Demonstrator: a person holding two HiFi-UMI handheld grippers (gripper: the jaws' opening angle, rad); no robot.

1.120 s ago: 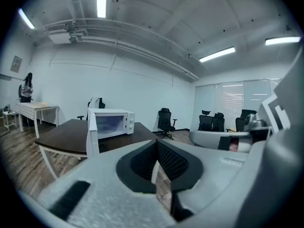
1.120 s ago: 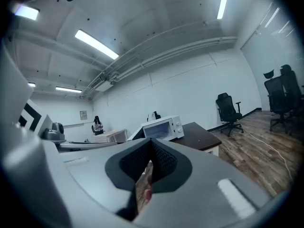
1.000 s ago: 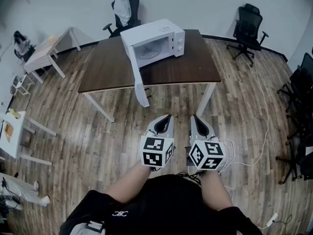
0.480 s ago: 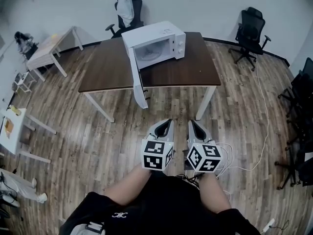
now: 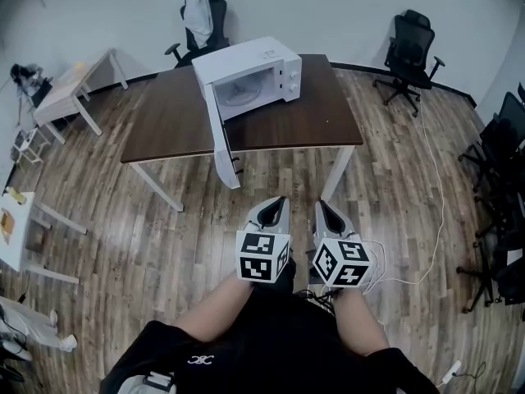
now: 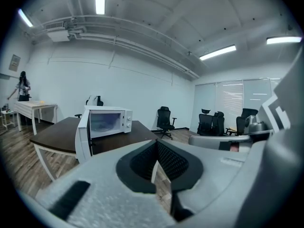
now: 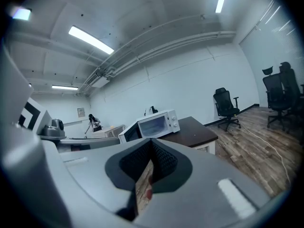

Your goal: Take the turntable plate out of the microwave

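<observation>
Open white microwave, turntable plate inside

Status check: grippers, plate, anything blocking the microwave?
Left gripper and right gripper shut, empty, well short of the table. Turntable plate inside the microwave, untouched. Door swung open, nothing blocking the cavity.

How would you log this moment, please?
white microwave: open, on brown table | round turntable plate: inside | left gripper: shut, empty | right gripper: shut, empty

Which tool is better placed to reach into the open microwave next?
Right, slightly. Both are shut, far from the table, but the right tool points straight at the microwave, whose open door hangs on the left.
</observation>
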